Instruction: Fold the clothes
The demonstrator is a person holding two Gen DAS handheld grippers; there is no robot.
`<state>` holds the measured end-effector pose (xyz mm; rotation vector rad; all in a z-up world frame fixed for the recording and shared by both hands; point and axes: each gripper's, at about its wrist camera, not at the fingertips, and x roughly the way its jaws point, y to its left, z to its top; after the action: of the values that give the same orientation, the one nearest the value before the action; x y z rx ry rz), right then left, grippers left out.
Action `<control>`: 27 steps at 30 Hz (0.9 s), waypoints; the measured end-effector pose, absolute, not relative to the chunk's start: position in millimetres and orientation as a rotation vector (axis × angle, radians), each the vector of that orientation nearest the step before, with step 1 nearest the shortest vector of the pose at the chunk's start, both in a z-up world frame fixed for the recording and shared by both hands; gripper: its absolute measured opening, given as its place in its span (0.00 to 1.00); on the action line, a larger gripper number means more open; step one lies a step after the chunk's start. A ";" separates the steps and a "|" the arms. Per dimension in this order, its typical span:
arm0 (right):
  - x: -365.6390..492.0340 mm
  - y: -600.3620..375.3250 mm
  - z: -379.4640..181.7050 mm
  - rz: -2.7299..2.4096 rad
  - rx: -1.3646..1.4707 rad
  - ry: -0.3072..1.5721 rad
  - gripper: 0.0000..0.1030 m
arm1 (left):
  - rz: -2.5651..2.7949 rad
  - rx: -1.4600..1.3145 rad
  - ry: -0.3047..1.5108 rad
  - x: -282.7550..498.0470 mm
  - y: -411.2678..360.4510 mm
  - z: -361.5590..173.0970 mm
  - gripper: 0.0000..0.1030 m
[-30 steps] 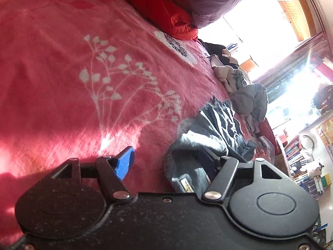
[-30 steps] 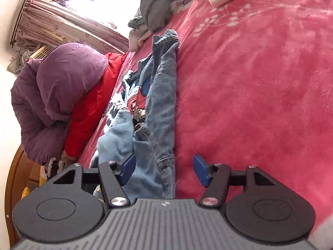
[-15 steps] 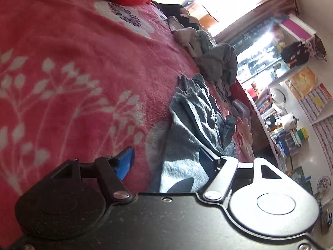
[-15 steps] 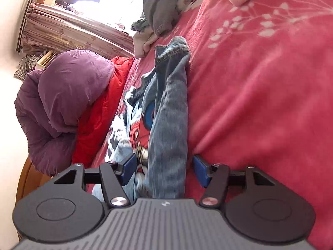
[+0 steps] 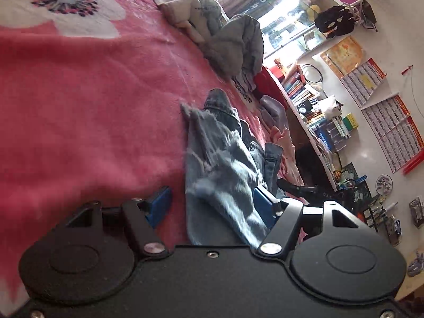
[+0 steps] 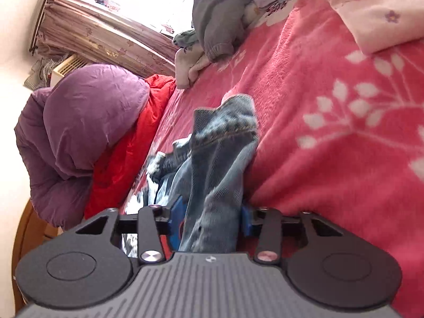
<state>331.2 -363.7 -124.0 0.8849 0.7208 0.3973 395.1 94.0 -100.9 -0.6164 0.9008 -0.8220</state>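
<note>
Two hand-held grippers at one pair of jeans on a pink bed.

Left hand-held gripper (image 5: 212, 204) stands wide, denim jeans (image 5: 222, 175) between its pads, unpressed (only this view shows the bookshelf (image 5: 312, 106)). Right hand-held gripper (image 6: 210, 218) is closing around the jeans (image 6: 220, 164); its view alone shows the purple quilt (image 6: 76, 127).
</note>
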 end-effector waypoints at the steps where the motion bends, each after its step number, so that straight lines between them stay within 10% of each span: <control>1: 335.9 -364.5 -126.3 0.399 0.891 0.725 0.33 | -0.837 -0.584 0.904 404.1 86.7 -98.5 0.66; 9: 368.1 -356.0 -131.2 0.443 0.835 0.752 0.12 | -0.927 -0.424 0.962 460.1 33.7 -95.2 0.64; 16: 377.4 -347.6 -124.1 0.487 0.802 0.757 0.10 | -0.839 -0.414 0.894 449.6 33.0 -94.6 0.15; 27: 409.6 -287.0 -94.4 0.656 0.664 0.731 0.09 | -0.666 -0.515 0.689 377.1 109.3 -61.8 0.13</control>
<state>409.6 -287.0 -94.4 0.6636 0.7310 0.6559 377.1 109.3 -61.8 -0.5147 0.6895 -0.6659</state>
